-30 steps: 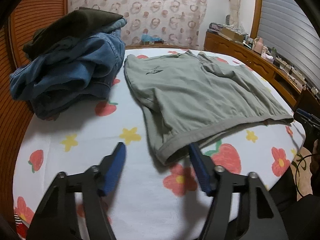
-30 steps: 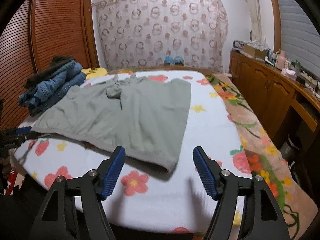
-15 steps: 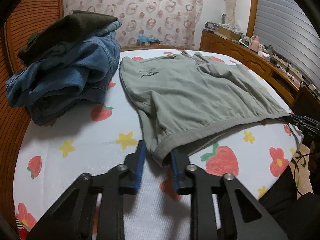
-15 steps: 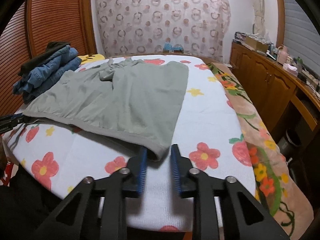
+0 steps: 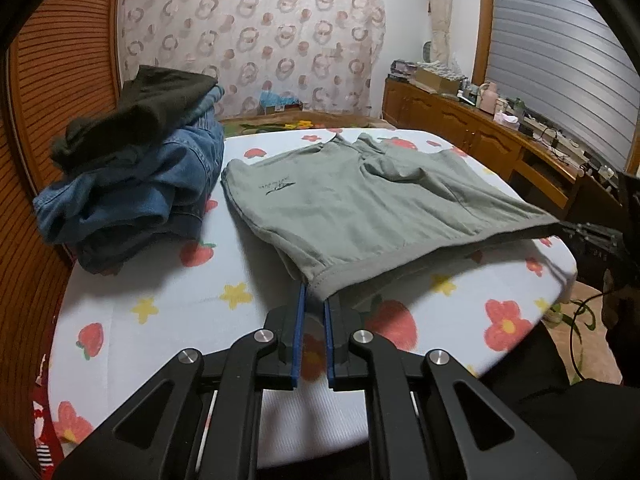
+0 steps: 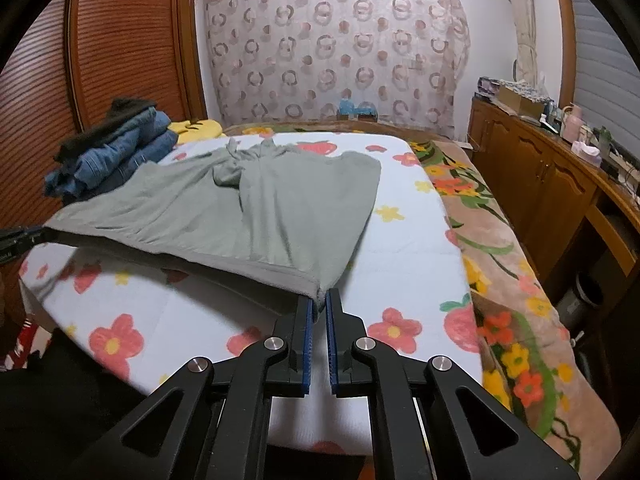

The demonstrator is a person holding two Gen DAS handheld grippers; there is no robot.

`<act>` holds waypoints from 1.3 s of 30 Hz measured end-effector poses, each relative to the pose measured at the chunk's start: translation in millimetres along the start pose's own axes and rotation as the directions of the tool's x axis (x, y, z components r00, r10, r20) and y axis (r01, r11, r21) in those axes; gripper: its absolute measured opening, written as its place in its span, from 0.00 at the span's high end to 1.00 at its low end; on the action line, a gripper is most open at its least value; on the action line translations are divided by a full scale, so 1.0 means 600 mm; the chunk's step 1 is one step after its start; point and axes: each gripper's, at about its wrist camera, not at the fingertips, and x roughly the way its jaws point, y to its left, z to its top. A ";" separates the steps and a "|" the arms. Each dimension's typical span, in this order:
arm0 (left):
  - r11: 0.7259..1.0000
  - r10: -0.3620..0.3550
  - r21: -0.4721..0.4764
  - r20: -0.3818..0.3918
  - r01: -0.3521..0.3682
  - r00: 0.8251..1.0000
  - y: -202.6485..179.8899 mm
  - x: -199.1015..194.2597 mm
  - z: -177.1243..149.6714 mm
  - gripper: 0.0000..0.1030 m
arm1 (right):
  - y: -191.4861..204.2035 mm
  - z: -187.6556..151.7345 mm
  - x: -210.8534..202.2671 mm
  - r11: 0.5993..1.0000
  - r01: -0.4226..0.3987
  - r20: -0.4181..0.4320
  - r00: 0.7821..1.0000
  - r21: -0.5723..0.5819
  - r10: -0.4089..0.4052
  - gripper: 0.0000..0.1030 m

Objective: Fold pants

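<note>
The left gripper (image 5: pixel 314 300) has just clamped down on one waistband corner of the grey-green pants (image 5: pixel 360 208), and the right gripper (image 6: pixel 319 300) has likewise just pinched the other corner — the waistband hangs stretched between them, raised off the flowered bedsheet (image 5: pixel 160 292). The legs lie flat on the bed — beside a pile of jeans (image 5: pixel 132 192).

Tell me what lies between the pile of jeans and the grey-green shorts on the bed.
Nothing: in the left wrist view only a bare strip of the flowered sheet separates the pile of jeans from the grey-green shorts. They lie close but apart.
</note>
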 end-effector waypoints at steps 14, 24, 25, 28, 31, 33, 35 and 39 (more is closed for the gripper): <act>0.999 -0.046 0.000 -0.050 0.046 0.998 -0.013 -0.043 -0.021 0.90 | -0.012 -0.024 -0.060 1.000 -0.026 -0.008 1.000 -0.018 0.026 0.95; 0.999 -0.031 0.027 -0.021 0.032 0.999 -0.022 -0.054 -0.013 0.50 | -0.013 -0.009 -0.035 0.999 -0.028 -0.047 0.999 -0.018 0.028 0.94; 0.999 -0.030 0.028 -0.019 0.030 0.999 -0.021 -0.052 -0.011 0.45 | -0.011 -0.009 -0.037 0.999 -0.028 -0.048 0.998 -0.015 0.028 0.94; 1.000 -0.021 0.015 -0.010 0.021 1.000 -0.016 -0.039 -0.005 0.24 | -0.011 -0.009 -0.033 1.000 -0.028 -0.045 0.999 -0.008 0.028 0.94; 1.000 -0.007 0.003 -0.013 0.007 1.000 -0.012 -0.023 0.000 0.22 | -0.008 -0.008 -0.030 1.000 -0.030 -0.031 0.999 -0.001 0.030 0.94; 1.000 -0.007 -0.004 -0.017 0.007 1.000 -0.010 -0.011 0.003 0.22 | -0.006 -0.006 -0.030 0.999 -0.038 -0.013 0.999 0.009 0.038 0.94; 1.000 -0.006 -0.015 -0.026 0.006 1.000 -0.009 -0.001 0.005 0.22 | -0.003 -0.004 -0.027 0.998 -0.052 0.000 0.999 0.019 0.052 0.94; 1.000 -0.004 -0.003 -0.021 0.004 1.000 -0.012 0.008 0.006 0.22 | 0.013 0.000 -0.018 0.997 -0.075 0.011 0.997 0.001 0.075 0.95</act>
